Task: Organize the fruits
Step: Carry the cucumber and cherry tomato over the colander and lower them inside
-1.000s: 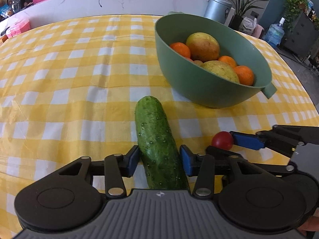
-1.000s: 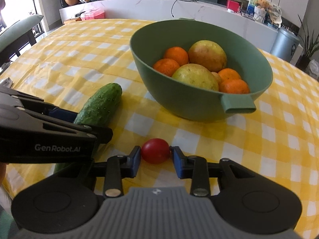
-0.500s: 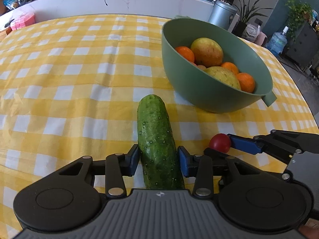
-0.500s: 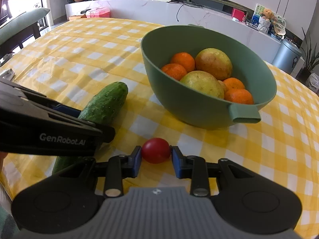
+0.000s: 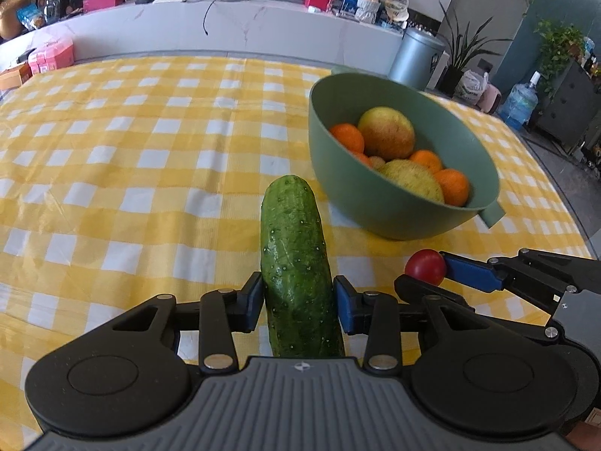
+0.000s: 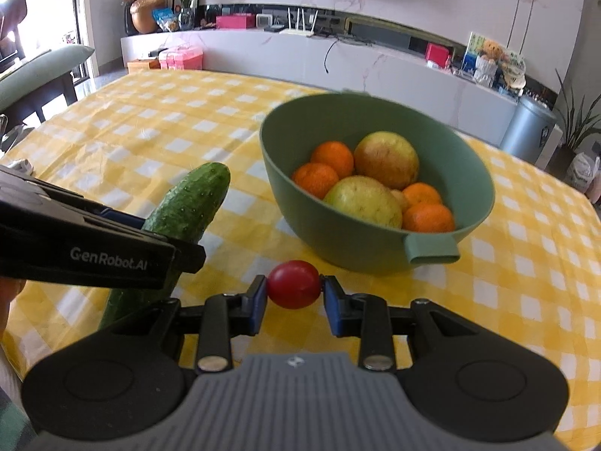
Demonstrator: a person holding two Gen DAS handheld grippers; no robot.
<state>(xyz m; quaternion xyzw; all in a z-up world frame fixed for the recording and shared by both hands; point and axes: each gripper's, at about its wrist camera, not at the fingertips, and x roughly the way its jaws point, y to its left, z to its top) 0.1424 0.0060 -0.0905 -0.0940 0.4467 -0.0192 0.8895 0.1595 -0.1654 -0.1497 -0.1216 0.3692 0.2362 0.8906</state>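
Both grippers are closed on produce. Left gripper (image 5: 296, 306) has just been closing its blue pads onto the long, bumpy dark-green cucumber (image 5: 295, 248), which sits between them, gripped near its close end, with most of its length sticking forward over the bench (image 5: 112, 150). Right gripper (image 6: 295, 298) pinches the small, glossy red cherry tomato (image 6: 294, 284) across its middle, its jaws nearly together.

Judging by looks, the cucumber is stiff and fairly heavy, with a waxy, knobbly skin; held so far toward one end, it may droop or twist in the pads, so a hold nearer its middle would carry it more steadily. The tomato is light but smooth, round and thin-skinned, so it could squirt out or split under a hard squeeze; a light grip across its widest part suits it.

Beyond both, toward the far right part of the bench, stands the sage-green plastic bowl with a tab handle (image 6: 432, 251), already holding oranges (image 6: 315, 178) and yellow-green round fruits (image 6: 387, 158). A yellow-and-white checked cloth (image 6: 150, 131) covers the bench. Behind it runs a white marble counter (image 5: 263, 26) with boxes and a router.
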